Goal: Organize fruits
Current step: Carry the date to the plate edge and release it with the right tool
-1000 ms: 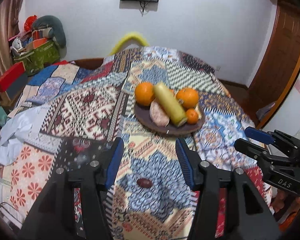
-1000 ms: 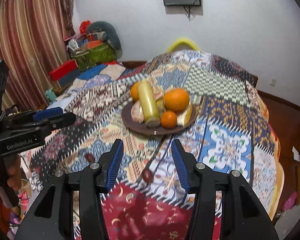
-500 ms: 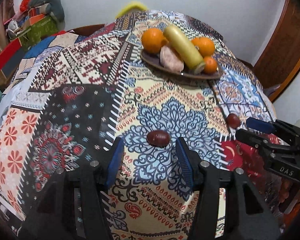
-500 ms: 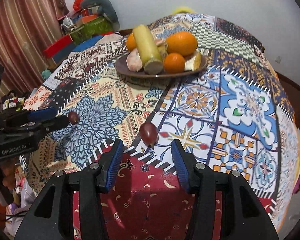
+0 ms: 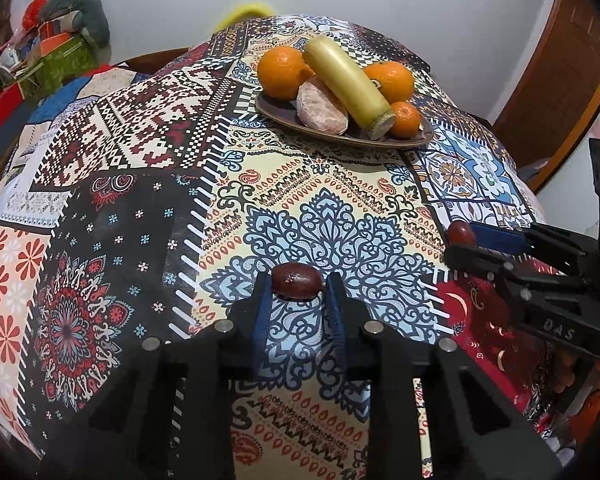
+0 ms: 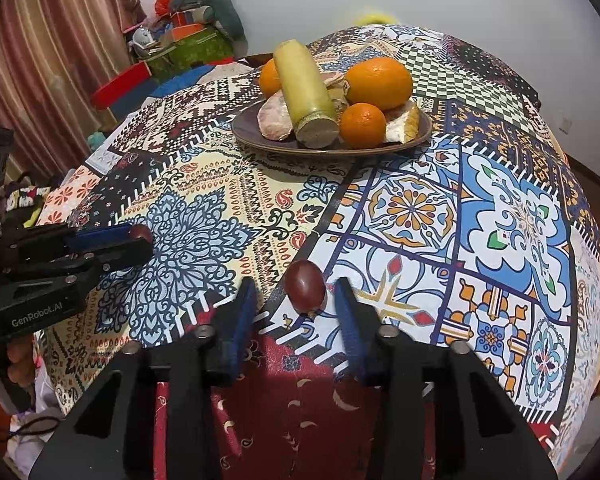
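Two dark red dates lie on the patterned tablecloth. My left gripper has its blue pads closed against one date, which also shows in the right wrist view. My right gripper is open around the other date, apart from both pads; that date shows in the left wrist view. A dark plate further back holds oranges, a yellow-green cane piece and a pink slice; the plate also appears in the right wrist view.
The round table's edge drops off close behind both grippers and to the right. A wooden door stands at right. Boxes and bags are piled by the curtain at back left.
Both grippers have moved forward and down to the dates. The left jaws have narrowed onto their date. The right jaws have come around theirs and stay open.
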{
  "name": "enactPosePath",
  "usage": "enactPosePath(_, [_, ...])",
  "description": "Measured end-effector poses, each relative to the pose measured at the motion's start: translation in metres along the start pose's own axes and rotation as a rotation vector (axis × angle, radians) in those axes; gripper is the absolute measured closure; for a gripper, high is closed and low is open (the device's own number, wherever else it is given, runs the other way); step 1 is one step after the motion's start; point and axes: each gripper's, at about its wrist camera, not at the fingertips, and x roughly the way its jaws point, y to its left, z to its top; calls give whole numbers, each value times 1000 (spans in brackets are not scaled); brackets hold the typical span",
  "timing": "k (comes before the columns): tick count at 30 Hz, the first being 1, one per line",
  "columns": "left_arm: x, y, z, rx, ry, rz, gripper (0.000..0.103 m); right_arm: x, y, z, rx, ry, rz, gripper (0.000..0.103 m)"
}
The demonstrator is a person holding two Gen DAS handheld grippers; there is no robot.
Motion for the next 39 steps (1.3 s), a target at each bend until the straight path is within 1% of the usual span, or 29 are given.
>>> enactPosePath(3, [-1, 1, 1, -6, -1, -5, 78, 0, -4, 1, 19, -3, 4, 85])
enactPosePath(8, [-5, 1, 1, 1, -10, 0, 78, -4, -6, 1, 29, -12, 15, 85])
enactPosePath(13, [-15, -2, 9, 13, -41, 4, 78, -12, -7, 6, 25, -39, 16, 85])
enactPosePath(23, [-25, -15, 43, 38, -120, -2, 78, -34, -19, 32, 37, -138, -12, 85])
enactPosePath(31, [-19, -30, 71, 63, -161, -25, 78, -40, -33, 54, 50, -201, -28, 85])
enactPosePath(35, [-11, -34, 83, 68, -168, -27, 78, -34, -42, 61, 60, -209, -39, 85])
enactPosePath(39, [3, -32, 93, 59, -159, -24, 78, -25, -49, 69, 68, -209, -44, 85])
